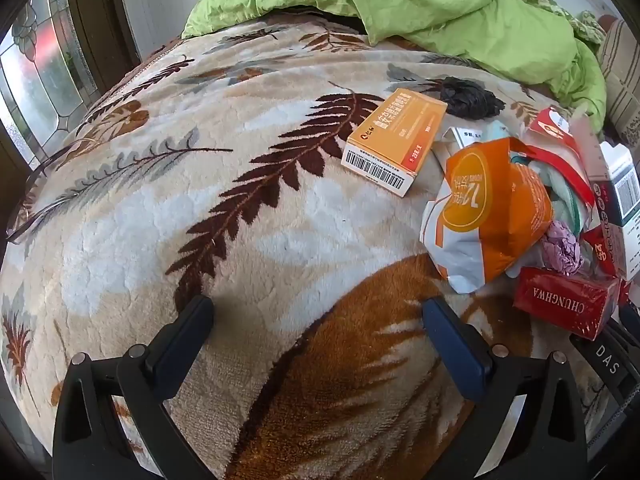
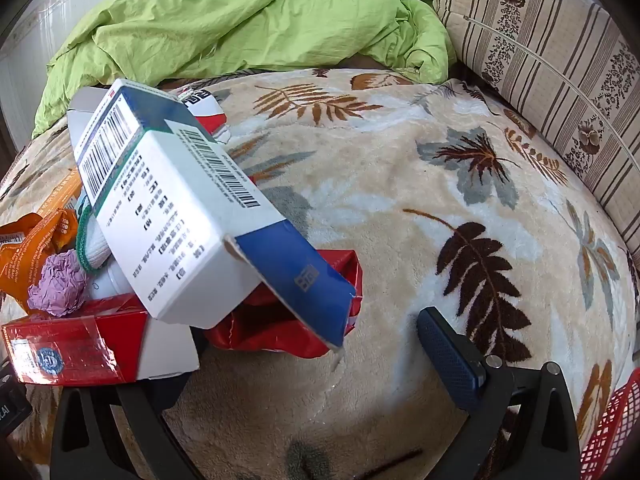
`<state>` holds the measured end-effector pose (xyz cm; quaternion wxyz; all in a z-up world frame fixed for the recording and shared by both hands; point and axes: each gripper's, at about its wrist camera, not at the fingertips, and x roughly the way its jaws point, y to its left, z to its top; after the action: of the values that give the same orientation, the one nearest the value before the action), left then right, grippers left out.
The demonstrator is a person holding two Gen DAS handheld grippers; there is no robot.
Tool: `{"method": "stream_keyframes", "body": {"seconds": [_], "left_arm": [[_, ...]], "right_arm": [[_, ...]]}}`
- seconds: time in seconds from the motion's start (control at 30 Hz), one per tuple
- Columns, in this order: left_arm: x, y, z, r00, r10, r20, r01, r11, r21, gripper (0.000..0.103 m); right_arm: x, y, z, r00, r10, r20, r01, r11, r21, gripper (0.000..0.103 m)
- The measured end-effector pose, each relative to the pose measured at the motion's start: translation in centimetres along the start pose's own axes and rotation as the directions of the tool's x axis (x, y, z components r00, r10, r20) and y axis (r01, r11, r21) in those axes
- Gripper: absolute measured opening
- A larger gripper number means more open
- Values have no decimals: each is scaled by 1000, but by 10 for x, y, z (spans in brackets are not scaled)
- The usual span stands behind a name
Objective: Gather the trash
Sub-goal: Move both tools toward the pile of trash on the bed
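Right hand-held gripper [image 2: 312,360] gapes, trash pile [image 2: 192,220] just left

A bed is covered by a plush leaf-patterned blanket [image 1: 168,216], on which a crumpled green quilt [image 1: 420,4], an orange medicine box [image 1: 394,142], a black bag [image 1: 472,98], an orange wrapper [image 1: 488,208] and a red cigarette pack [image 1: 564,300] are seen lying.

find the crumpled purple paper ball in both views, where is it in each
Left wrist view: crumpled purple paper ball sits far right, below the orange bag and above the red Chunghwa box.
Right wrist view: it sits at the left edge, just above the same red box.
Shared landmark: the green quilt at the top.
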<state>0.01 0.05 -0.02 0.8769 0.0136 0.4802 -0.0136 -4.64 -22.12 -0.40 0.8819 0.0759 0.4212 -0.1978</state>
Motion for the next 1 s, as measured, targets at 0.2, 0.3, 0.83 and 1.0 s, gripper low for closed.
{"method": "stream_keyframes", "body": {"seconds": [0.2, 0.3, 0.83, 1.0], "left_arm": [[-3, 3, 1, 999, 13, 32, -13, 1000, 13, 103], [-5, 3, 3, 1000, 15, 11, -16, 1000, 22, 103], [-98, -11, -36, 970, -113, 217, 86, 988, 129, 103], [-136, -19, -65, 947, -162, 277, 110, 975, 194, 103]], "right_arm": [[1, 10, 3, 1000, -22, 15, 22, 1000, -15, 102], [-5, 15, -1, 996, -79, 37, 81, 995, -56, 102], [-83, -49, -15, 993, 113, 38, -116, 990, 80, 102], [-137, -66, -31, 979, 144, 147, -154, 986, 59, 102]]}}
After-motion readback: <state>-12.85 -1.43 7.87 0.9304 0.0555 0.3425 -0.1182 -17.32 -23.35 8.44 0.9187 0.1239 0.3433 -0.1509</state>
